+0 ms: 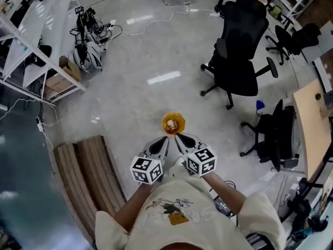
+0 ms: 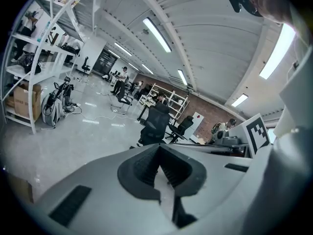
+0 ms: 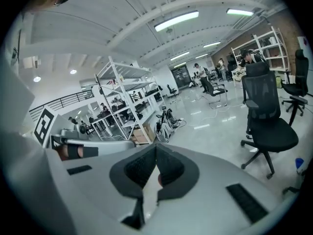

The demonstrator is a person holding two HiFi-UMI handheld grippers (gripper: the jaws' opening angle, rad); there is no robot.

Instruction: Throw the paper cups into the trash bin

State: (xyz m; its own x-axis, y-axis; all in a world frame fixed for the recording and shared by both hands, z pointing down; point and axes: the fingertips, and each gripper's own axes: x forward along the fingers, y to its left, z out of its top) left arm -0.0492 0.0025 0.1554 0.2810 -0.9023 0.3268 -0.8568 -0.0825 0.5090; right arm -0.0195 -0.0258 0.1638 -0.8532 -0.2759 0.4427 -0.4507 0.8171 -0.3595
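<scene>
The small round orange trash bin point(image 1: 173, 124) lies at twelve o'clock, just beyond the left gripper point(image 1: 164, 139) and right gripper point(image 1: 178, 136). Both are about equally near, jaws closed on nothing.

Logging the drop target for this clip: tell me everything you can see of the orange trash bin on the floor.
The trash bin is small and round, upright, seen from above with its mouth open. Its rim looks orange-yellow, perhaps a liner bag. Something pale with red lies inside, too small to identify. It stands on the glossy grey floor, just ahead of the left claw and right claw; neither seems to touch it.
</scene>
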